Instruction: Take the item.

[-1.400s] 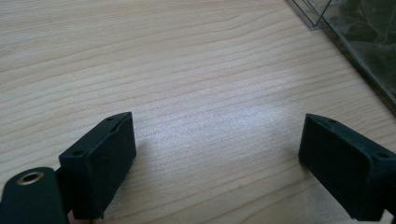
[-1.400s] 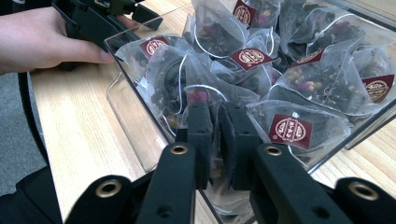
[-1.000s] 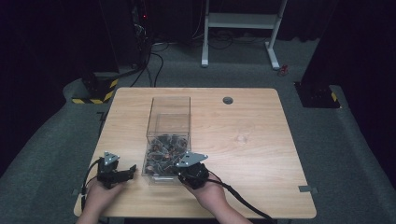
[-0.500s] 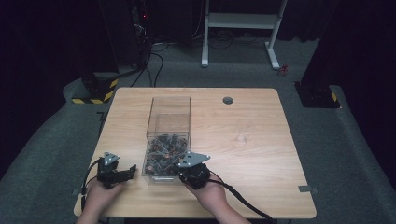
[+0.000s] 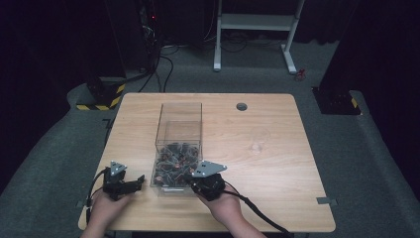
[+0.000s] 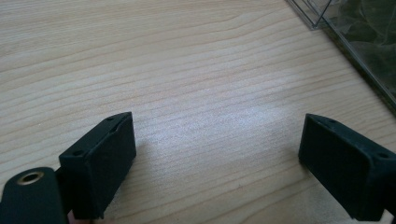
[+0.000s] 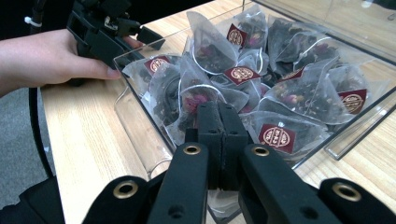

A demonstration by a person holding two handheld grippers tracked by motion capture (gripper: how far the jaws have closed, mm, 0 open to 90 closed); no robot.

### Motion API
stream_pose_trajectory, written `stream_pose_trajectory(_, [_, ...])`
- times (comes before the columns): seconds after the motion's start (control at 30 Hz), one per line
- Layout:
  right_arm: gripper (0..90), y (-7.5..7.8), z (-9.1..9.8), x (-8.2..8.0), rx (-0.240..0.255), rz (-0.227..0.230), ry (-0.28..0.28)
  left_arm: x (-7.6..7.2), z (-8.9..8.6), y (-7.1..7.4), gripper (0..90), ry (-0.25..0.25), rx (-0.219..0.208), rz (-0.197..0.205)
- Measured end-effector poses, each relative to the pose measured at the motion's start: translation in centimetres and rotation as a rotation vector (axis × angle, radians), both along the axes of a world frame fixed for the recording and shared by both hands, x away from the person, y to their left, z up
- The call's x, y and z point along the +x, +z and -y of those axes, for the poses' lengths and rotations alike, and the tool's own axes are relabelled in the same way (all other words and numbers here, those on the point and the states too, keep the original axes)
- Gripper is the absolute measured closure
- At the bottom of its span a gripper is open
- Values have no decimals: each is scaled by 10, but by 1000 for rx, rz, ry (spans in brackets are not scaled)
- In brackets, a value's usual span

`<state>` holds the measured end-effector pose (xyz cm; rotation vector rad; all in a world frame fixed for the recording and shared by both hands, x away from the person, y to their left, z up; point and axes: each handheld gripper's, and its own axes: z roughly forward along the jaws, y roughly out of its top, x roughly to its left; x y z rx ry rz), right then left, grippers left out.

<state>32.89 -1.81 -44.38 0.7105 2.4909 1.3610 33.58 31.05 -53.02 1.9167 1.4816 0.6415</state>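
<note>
Wooden table [image 5: 277, 148] carrying clear box [image 7: 140, 140] of tea bags [image 7: 275, 135]. Right gripper [image 7: 219, 116] hovering at rim, jaws pressed together, gripping nothing; should be opening before dipping. Left gripper [image 6: 215, 154] resting beside box, jaws gaping wide.

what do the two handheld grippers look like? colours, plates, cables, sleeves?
Both are black. The left gripper has blocky black fingers with small screw holes and a brass-coloured rivet at the linkage. The right gripper shows brass-ringed holes on its black link arms. Each carries a grey three-cornered plate on top and trails a black cable. No sleeves visible; forearms bare.
</note>
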Motion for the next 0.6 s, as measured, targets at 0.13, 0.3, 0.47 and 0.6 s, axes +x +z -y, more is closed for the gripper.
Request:
stream_pose_trajectory(0.13, [900,3,1,-1,14,6,-11,0,0,0,113,0,0,0])
stream_pose_trajectory(0.3, [900,6,4,0,36,17,-15,0,0,0,113,0,0,0])
stream_pose_trajectory(0.47, [900,11,6,-1,56,28,-16,0,0,0,113,0,0,0])
stream_pose_trajectory(0.6, [900,15,7,-1,69,40,-20,0,0,0,113,0,0,0])
